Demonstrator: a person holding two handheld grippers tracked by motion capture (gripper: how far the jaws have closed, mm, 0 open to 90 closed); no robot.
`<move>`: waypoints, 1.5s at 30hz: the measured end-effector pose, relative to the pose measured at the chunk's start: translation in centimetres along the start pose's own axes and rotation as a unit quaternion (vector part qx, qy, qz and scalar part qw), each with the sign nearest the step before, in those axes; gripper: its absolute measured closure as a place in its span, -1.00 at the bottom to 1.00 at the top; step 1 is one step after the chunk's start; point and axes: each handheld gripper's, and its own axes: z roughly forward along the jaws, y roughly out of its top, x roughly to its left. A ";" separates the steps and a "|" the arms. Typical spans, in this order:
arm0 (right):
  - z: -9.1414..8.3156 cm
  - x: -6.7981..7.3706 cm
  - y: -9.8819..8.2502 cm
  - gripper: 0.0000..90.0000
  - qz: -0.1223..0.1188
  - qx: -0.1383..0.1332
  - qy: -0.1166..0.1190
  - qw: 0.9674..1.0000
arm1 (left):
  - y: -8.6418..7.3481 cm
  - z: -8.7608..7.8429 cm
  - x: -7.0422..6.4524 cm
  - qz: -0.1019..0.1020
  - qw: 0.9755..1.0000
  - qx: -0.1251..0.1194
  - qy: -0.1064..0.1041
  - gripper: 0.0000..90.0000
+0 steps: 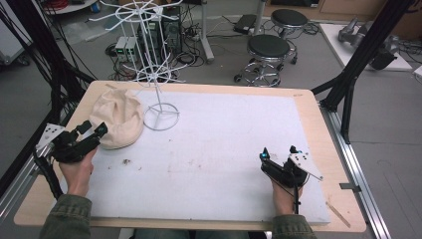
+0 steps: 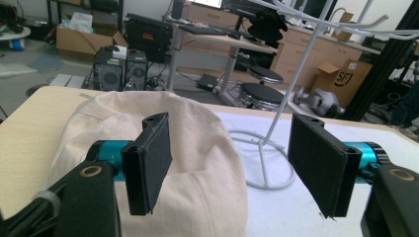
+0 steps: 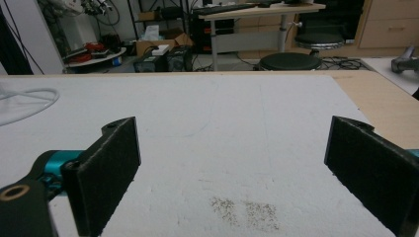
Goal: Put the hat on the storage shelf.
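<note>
Left gripper: the left gripper [image 1: 94, 132] sits at about nine o'clock on the table, held in the person's left hand [image 1: 77, 172], jaws spread wide with nothing pressed between the pads.
Left gripper view: the wide jaws frame the cream cap [image 2: 163, 148]; the left pad stands in front of the cloth, the right pad is off to its side near the wire stand's base ring [image 2: 257, 163]. Whether a pad touches the cloth I cannot tell.
Cap: the cream cap [image 1: 118, 118] lies crumpled on the white foam mat [image 1: 224, 149] at about ten o'clock, just beside the left gripper's tips and right against the base ring of the wire stand [image 1: 158, 74].
Wire stand: upright at about eleven o'clock, white, with spoked arms at two levels.
Right gripper: the right gripper [image 1: 278, 153] rests at about four o'clock in the right hand [image 1: 283, 194], jaws wide apart and empty.
Right gripper view: between the wide jaws is bare mat [image 3: 237, 138] with a patch of dark specks [image 3: 244, 210] near the bottom.
Table: pale wooden top [image 1: 318, 129] showing around the mat's edge.
</note>
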 end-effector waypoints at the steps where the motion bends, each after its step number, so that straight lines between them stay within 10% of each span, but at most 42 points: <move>1: 0.0 0.0 0.0 -0.87 -0.001 -0.001 -0.001 1.000 | 0.3 0.1 0.1 0.002 1.000 0.003 0.003 -0.27; 33: 0.0 -0.2 0.1 -0.87 0.005 -0.007 -0.005 1.000 | 2.0 5.2 -0.8 0.024 0.997 0.077 -0.010 -0.28; 45: 0.1 -0.2 0.1 -0.87 0.005 -0.006 -0.001 1.000 | 1.4 8.6 -0.9 0.040 0.988 0.149 -0.025 -0.27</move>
